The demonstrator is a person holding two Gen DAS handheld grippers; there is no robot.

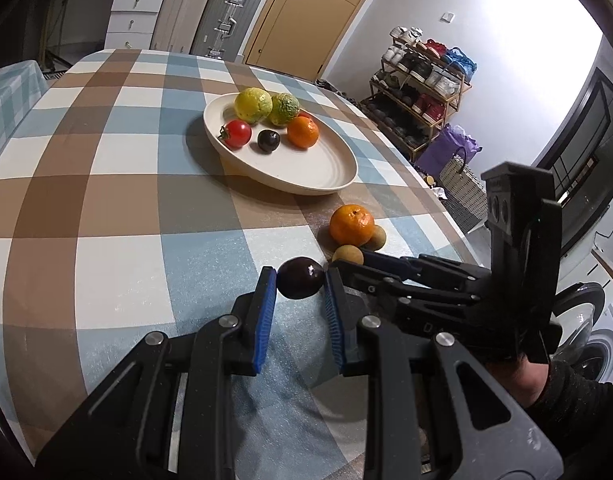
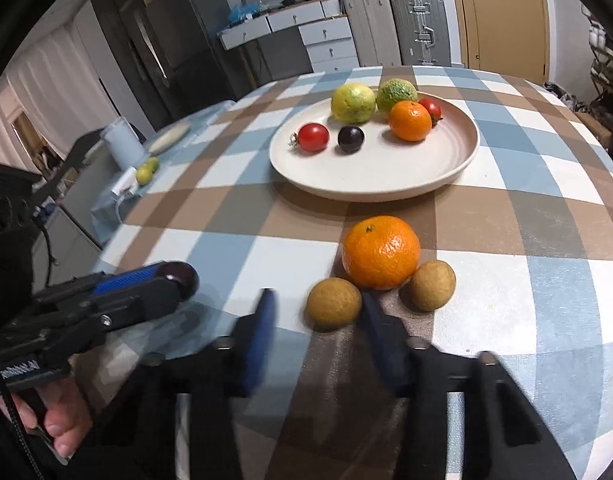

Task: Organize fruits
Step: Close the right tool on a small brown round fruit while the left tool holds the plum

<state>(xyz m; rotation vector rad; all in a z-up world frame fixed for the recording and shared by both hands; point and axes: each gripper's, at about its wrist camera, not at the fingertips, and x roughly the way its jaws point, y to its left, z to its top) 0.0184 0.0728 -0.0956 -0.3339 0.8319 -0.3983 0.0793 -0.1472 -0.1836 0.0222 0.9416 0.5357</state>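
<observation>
My left gripper [image 1: 299, 276] is shut on a dark purple plum [image 1: 300, 283] just above the checked tablecloth; the right wrist view shows the same plum [image 2: 185, 274] at its tips. My right gripper [image 2: 318, 308] stands open around a small brown round fruit [image 2: 333, 307]. Its right finger touches the fruit and its left finger stands apart from it. Just beyond lie an orange [image 2: 380, 252] and a second brown fruit [image 2: 432, 285]. Farther back, a cream plate [image 2: 366, 196] holds two yellow-green citrus, two tomatoes, a dark plum and an orange.
The table's right edge [image 1: 446, 216] runs close past the loose fruit. A lower side table [image 2: 118, 196] at the left carries small green fruits and a white jug. Drawers, suitcases and a door stand behind the table, and a shoe rack [image 1: 422, 80] by the wall.
</observation>
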